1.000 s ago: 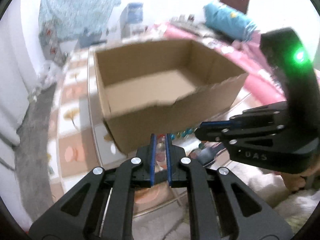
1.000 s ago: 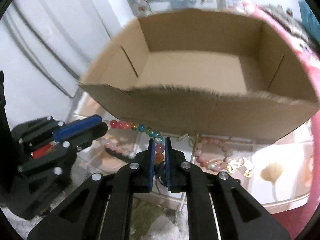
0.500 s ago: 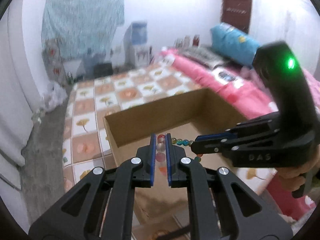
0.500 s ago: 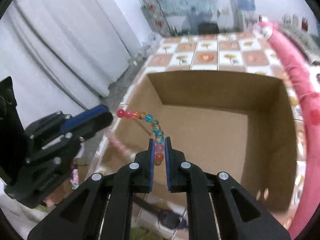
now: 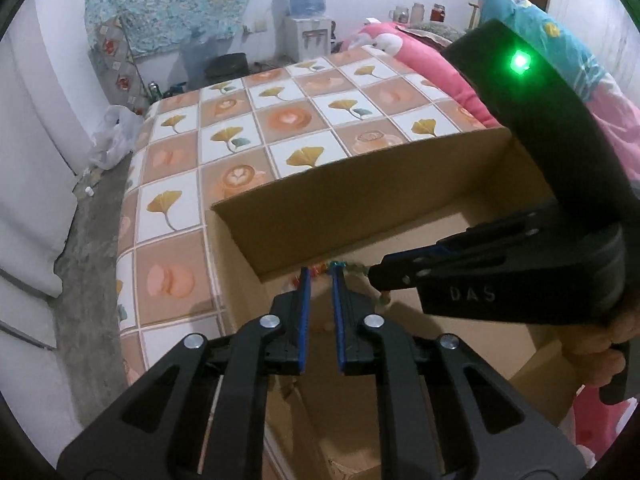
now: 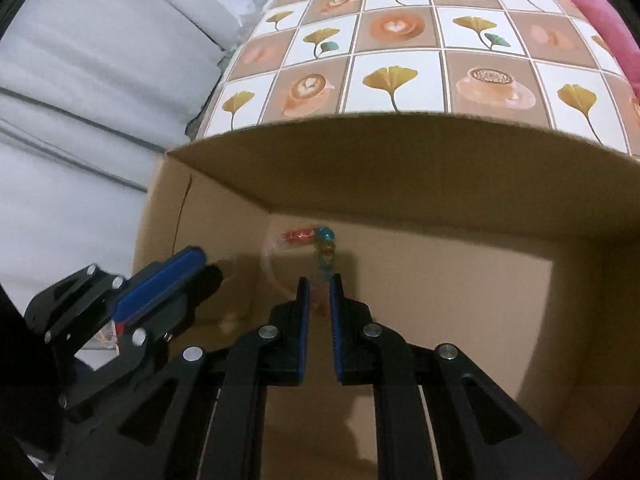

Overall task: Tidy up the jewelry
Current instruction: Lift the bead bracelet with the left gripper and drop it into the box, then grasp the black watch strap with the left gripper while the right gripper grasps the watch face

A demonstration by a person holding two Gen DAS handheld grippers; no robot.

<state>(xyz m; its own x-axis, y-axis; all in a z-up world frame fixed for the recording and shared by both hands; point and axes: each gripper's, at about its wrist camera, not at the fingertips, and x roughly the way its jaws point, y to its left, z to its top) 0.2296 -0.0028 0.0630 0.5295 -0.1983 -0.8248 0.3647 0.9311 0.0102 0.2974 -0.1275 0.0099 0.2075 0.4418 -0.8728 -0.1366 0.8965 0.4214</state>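
inside the cardboard box (image 6: 400, 184) a multicolored bead bracelet (image 6: 320, 240) hangs blurred near the far left corner, just ahead of both tools. right gripper (image 6: 318, 280) has its jaws slightly apart with beads showing between the tips; whether they pinch them i cannot tell. left gripper (image 5: 319, 274) stands likewise parted beside the beads. box sits on a patterned tablecloth (image 5: 280, 116).

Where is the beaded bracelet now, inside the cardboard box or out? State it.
Inside. The beaded bracelet appears blurred below the cardboard box rim, against its inner floor, just ahead of the right gripper, whose fingers stand slightly apart.
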